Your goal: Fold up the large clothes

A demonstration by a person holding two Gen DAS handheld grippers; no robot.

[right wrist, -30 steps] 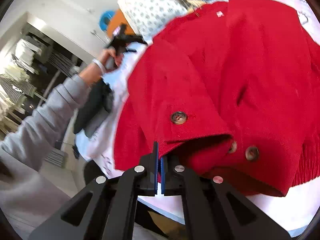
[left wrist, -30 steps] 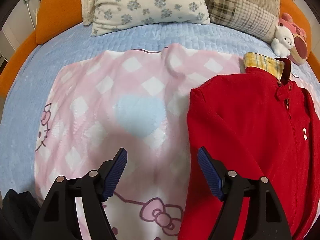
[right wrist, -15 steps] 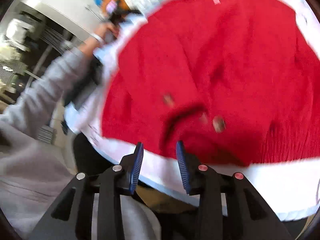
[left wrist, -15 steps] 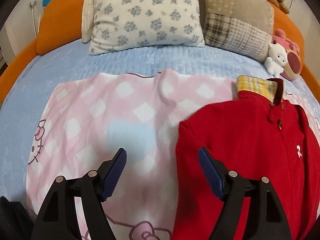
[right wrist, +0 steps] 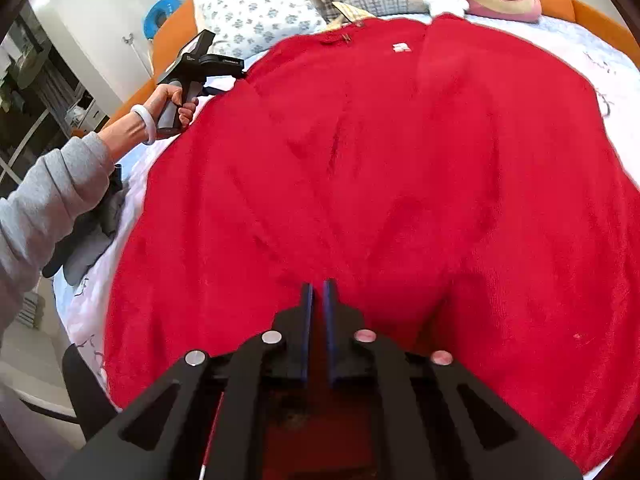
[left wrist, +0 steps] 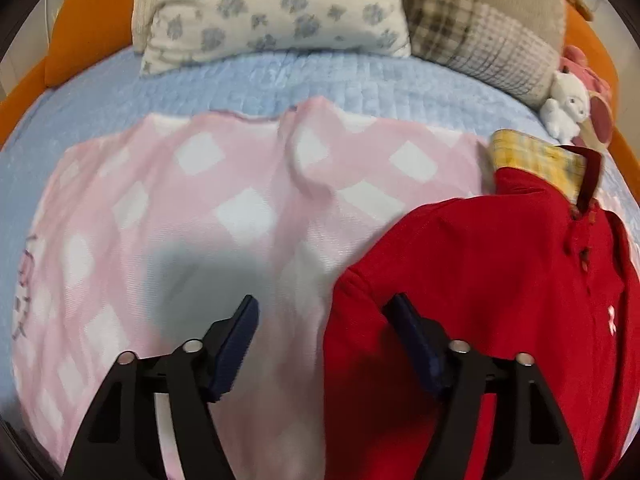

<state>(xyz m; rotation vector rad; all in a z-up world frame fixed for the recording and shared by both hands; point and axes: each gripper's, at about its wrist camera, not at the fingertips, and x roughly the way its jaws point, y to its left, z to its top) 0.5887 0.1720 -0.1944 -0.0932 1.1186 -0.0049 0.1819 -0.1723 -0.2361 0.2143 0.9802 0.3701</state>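
Red jacket spread on the bed, both claws above it.

The bed (left wrist: 248, 76) carries a pink blanket (left wrist: 208, 208) and the red jacket (right wrist: 380, 168), collar toward the pillows. The left claw (left wrist: 324, 320) hangs wide open, empty. The right claw (right wrist: 318, 296), just closing, stands nearly shut, seemingly gripping nothing.
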